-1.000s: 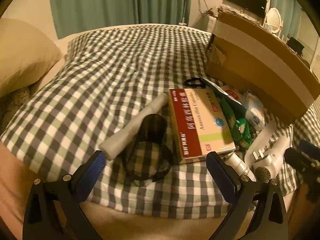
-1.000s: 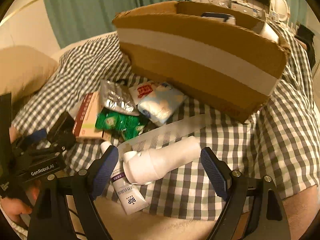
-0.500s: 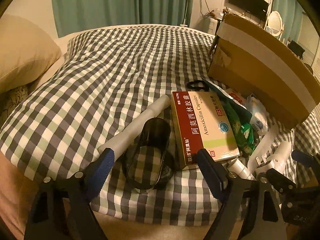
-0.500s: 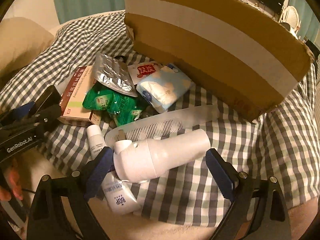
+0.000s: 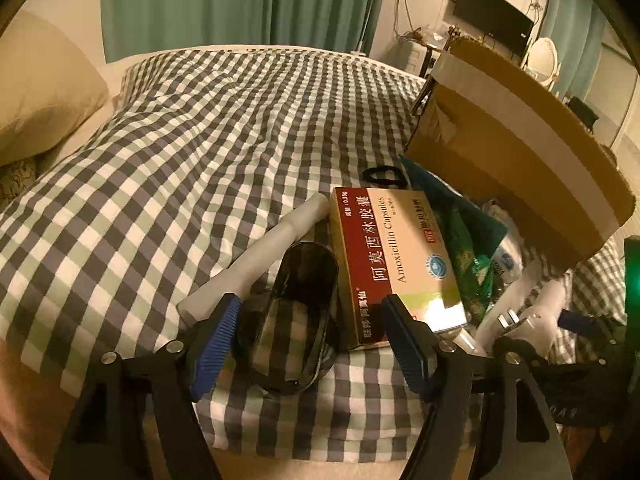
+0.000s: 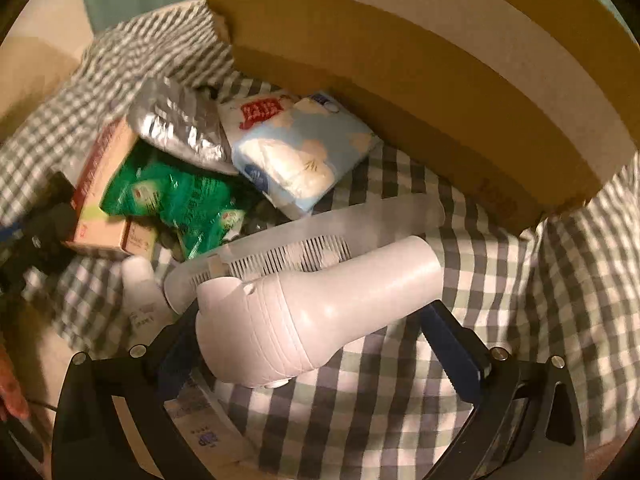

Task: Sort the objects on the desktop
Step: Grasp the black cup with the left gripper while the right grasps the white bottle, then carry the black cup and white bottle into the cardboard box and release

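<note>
I had both tools over the clutter at the near edge of the bed [image 5: 208,128], since everything to be sorted lay heaped there against the cardboard box [image 6: 460,92], which I took for the destination. My left gripper [image 5: 308,340] hung over the dark translucent case [image 5: 292,320], its jaws closing with the case between them but the blue pads not yet pressing on it; I had straddled its long sides because that was the narrow way across. A white tube [image 5: 256,256] lay touching the case at about ten o'clock, and the medicine carton [image 5: 396,256] lay close against it at two o'clock, so the pads had little room. My right gripper [image 6: 316,356] was set low over the white hair dryer [image 6: 320,312], jaws opening nearly to their widest, because the dryer's fat body needed all that span; it lay between them, ungripped. A white comb [image 6: 312,236] rested just behind the dryer at twelve o'clock, with the tissue pack [image 6: 300,156] and green packets [image 6: 172,196] beyond.
</note>
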Demonstrator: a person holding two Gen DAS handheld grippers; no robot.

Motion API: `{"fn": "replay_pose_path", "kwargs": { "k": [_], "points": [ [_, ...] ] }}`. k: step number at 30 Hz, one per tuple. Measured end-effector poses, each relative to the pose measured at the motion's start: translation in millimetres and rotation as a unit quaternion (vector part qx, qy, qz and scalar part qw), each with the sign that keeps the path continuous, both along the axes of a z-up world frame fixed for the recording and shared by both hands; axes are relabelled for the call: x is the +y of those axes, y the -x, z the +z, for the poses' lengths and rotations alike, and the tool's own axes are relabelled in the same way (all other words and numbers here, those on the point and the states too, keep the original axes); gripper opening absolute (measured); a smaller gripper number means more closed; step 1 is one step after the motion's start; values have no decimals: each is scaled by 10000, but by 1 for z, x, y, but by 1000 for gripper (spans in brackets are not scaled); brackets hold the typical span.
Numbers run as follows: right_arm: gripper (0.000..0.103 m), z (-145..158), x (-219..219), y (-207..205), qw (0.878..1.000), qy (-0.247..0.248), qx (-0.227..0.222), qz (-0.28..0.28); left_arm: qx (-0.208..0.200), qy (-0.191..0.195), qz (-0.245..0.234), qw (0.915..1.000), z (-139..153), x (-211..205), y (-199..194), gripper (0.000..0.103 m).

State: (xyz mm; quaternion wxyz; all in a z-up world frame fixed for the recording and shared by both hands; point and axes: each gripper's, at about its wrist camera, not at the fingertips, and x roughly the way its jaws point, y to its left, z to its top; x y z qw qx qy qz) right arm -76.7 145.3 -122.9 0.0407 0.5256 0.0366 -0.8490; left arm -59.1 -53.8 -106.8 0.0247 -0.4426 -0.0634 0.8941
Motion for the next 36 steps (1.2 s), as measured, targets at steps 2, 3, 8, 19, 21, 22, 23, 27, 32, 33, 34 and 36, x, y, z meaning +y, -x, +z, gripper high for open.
{"fn": "replay_pose_path", "kwargs": {
  "k": [2, 3, 8, 19, 21, 22, 23, 27, 32, 33, 34, 36],
  "points": [
    [81, 5, 4, -2, 9999, 137, 63, -32, 69, 69, -13, 10000, 3, 0, -2, 43],
    [68, 7, 4, -3, 9998, 163, 74, -21, 101, 72, -8, 9999, 4, -1, -2, 40],
    [59, 10, 5, -6, 9997, 238, 65, 33, 222, -67, 101, 9997, 11, -7, -7, 28],
    [57, 40, 18, -23, 9963, 657, 546, -40, 521, 35, 109, 9986, 31, -5, -20, 28],
    [56, 43, 18, -23, 9958, 702, 592, -42, 634, 25, 21, 9980, 37, -2, -22, 28],
    [56, 44, 19, -24, 9956, 723, 597, -49, 670, 52, 2, 9977, 39, 0, -23, 28],
    [56, 44, 21, -22, 9955, 733, 597, -53, 699, 76, -45, 9975, 41, 2, -23, 28],
    [55, 45, 22, -25, 9950, 783, 617, -50, 752, 154, -131, 9970, 44, 10, -29, 28],
    [49, 55, 24, -29, 9928, 945, 726, -63, 742, 91, -74, 9972, 48, 7, -27, 28],
    [31, 58, 24, -30, 9923, 981, 757, -57, 752, 78, -77, 9971, 49, 7, -27, 28],
    [19, 61, 24, -30, 9919, 1023, 758, -21, 775, 63, -83, 9969, 51, 7, -27, 28],
    [17, 60, 24, -30, 9927, 957, 734, -18, 776, 50, -118, 9969, 51, 9, -27, 28]
  ]
}}
